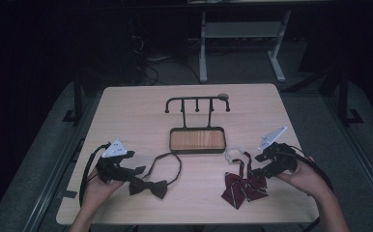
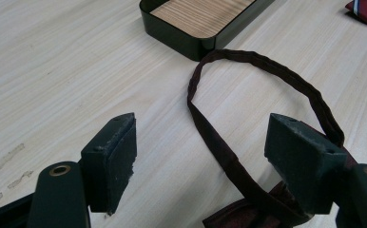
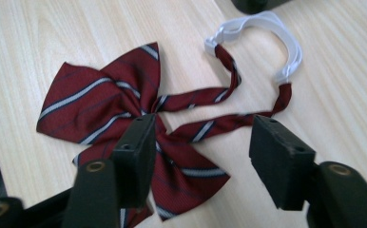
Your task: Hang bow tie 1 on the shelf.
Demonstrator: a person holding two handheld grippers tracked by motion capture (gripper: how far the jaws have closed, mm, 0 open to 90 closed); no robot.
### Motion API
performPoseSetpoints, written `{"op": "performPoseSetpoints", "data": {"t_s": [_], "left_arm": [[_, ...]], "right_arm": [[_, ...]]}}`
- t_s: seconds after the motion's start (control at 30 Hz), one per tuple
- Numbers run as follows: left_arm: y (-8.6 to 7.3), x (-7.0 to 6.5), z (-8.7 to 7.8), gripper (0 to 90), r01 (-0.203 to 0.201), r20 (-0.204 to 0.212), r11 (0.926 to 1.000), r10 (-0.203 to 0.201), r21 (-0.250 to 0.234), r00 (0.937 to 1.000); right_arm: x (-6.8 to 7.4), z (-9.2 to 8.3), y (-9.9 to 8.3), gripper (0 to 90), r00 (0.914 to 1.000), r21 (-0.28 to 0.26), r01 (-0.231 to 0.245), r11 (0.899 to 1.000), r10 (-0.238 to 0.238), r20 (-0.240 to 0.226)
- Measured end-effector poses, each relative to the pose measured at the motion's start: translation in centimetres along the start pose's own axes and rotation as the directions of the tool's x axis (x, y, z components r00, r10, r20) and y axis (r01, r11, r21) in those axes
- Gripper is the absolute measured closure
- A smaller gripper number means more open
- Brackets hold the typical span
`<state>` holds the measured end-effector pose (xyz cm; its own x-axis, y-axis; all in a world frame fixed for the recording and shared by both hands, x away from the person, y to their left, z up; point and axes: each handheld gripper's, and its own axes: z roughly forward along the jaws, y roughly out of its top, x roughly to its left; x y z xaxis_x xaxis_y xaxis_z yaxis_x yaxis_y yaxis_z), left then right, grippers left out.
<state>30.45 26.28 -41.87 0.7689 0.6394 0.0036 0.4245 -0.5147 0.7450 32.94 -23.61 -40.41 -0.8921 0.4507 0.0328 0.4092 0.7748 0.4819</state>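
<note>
The left gripper stands with its jaws wide, low over the table near the front left corner; the dark bow tie's neck strap runs up between them and one jaw sits just beside the knot, but no pad presses on the cloth. That strap loops back toward the middle of the table, its far bend close to the front edge of a small tray with a wooden floor. The right gripper is open too – fairly wide, hovering over the striped bow tie, whose two thin tails cross the gap between the jaws without being pinched. This red tie lies near the front right corner, its white elastic band curving toward the tray. Behind the tray stands a black hook rack, toward the back edge.
</note>
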Motion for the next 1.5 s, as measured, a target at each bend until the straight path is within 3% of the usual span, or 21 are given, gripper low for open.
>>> {"op": "performPoseSetpoints", "data": {"t_s": [0.23, 0.4, 0.53, 0.67, 1.0, 1.27, 1.5], "left_arm": [[0.0, -0.1, -0.1, 26.0, 0.001, -0.012, 0.9999, -0.001, -0.013, 0.9999], [0.0, 0.0, 0.0, 26.0, -0.013, -0.014, 0.9999, 0.013, -0.003, 0.9998], [0.0, -0.1, -0.1, 26.0, -0.01, -0.012, 0.9999, 0.01, -0.01, 0.9999], [0.0, 0.0, 0.0, 26.0, -0.011, -0.012, 0.9999, 0.011, -0.012, 0.9999], [0.1, -0.1, -0.1, 26.1, -0.014, -0.021, 0.9998, 0.014, -0.011, 0.9997], [0.1, -0.1, -0.1, 25.6, -0.012, -0.015, 0.9999, 0.012, -0.01, 0.9998], [0.1, 0.0, -0.1, 25.3, -0.015, -0.012, 0.9999, 0.015, -0.005, 0.9998]], "right_arm": [[-1.1, 0.9, 1.0, 47.5, 0.9999, 0.032, -0.012, 0.999, 0.012, -0.012], [-1.6, 1.1, 1.7, 49.2, 0.9999, 0.033, -0.001, 0.999, 0.002, -0.015], [-2.2, 1.6, 2.5, 52.1, 0.9993, 0.068, 0.01, 0.998, -0.007, -0.036], [-2.7, 1.7, 2.8, 53.1, 0.9994, 0.075, 0.012, 0.997, -0.01, -0.032], [-4.5, 3.1, 3.0, 58.8, 0.999, 0.125, -0.031, 0.992, 0.034, -0.027], [-5.0, 3.7, 3.7, 63.0, 0.9994, 0.142, -0.033, 0.989, 0.033, 0.002], [-5.6, 4.8, 3.8, 68.3, 0.9988, 0.177, -0.049, 0.983, 0.05, -0.002]]}}
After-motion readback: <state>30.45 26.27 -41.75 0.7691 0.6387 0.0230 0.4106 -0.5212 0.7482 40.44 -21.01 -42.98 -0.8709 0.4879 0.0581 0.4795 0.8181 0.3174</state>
